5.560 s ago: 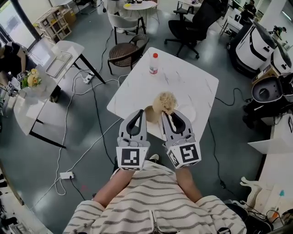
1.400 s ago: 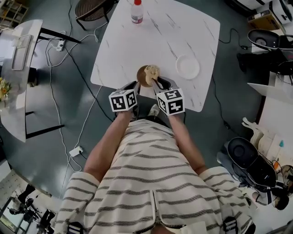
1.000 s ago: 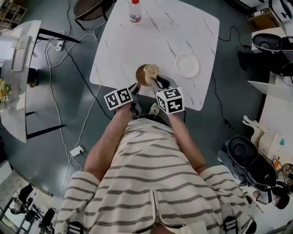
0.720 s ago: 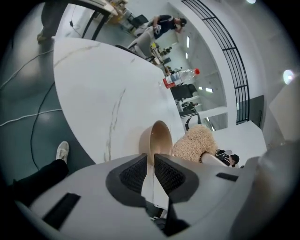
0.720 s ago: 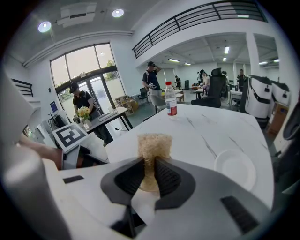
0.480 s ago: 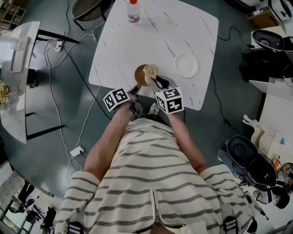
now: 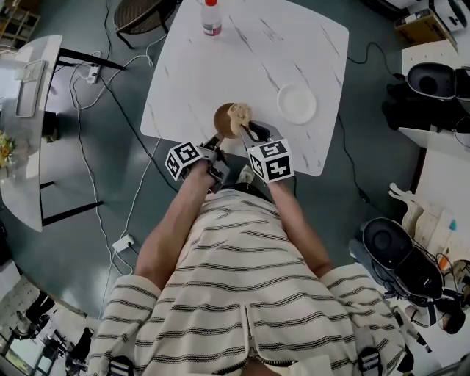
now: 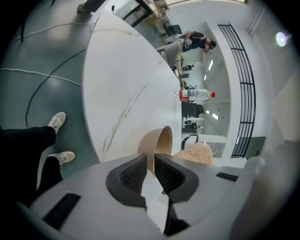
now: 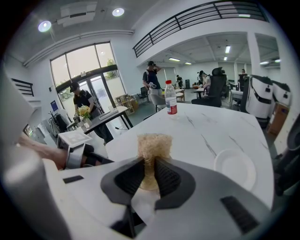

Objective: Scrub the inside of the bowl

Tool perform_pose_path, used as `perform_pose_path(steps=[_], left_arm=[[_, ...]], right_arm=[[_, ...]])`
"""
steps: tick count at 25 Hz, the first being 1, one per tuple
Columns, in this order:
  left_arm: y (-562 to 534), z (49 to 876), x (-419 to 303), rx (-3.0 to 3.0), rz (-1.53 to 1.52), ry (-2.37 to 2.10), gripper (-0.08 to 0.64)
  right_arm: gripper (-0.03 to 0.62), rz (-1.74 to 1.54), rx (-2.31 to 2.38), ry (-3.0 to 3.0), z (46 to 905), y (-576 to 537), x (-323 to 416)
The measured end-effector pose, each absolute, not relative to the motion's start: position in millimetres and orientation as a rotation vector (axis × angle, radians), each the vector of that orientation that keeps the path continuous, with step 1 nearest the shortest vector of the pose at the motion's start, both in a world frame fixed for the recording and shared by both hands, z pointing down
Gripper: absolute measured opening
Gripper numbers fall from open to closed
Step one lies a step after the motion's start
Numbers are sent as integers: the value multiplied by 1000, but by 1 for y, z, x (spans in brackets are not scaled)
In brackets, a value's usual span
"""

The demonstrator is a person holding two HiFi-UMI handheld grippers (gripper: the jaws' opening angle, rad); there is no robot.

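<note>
A brown bowl (image 7: 222,120) stands near the front edge of the white marble table (image 7: 242,51). My left gripper (image 7: 213,142) is shut on its rim and holds it tipped; in the left gripper view the bowl (image 8: 158,144) lies on its side between the closed jaws of the left gripper (image 8: 151,161). A straw-coloured scrubber (image 7: 240,113) sits at the bowl's mouth, with my right gripper (image 7: 247,131) shut on it. In the right gripper view the scrubber (image 9: 153,143) stands up out of the right gripper (image 9: 150,169).
A white plate (image 7: 297,103) lies on the table to the right of the bowl. A bottle with a red cap (image 7: 211,17) stands at the far edge. A chair (image 7: 147,11) is beyond the table. Cables run over the floor on the left.
The left gripper's marker cube has swung left and down, tipping the bowl. Bowl and scrubber have shifted slightly left. The right gripper keeps the scrubber at the bowl.
</note>
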State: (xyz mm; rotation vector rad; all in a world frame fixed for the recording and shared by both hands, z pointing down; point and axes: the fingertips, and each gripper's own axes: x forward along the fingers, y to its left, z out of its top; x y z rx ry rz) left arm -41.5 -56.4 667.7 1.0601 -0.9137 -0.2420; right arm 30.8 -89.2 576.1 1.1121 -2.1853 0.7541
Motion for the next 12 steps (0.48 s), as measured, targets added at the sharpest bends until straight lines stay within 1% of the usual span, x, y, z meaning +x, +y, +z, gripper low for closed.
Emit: perform_pose_path(steps=[12], left_arm=[[-62, 666, -38, 1067, -244, -920, 34]], right_arm=[[72, 759, 1099, -2179, 581, -88, 30]])
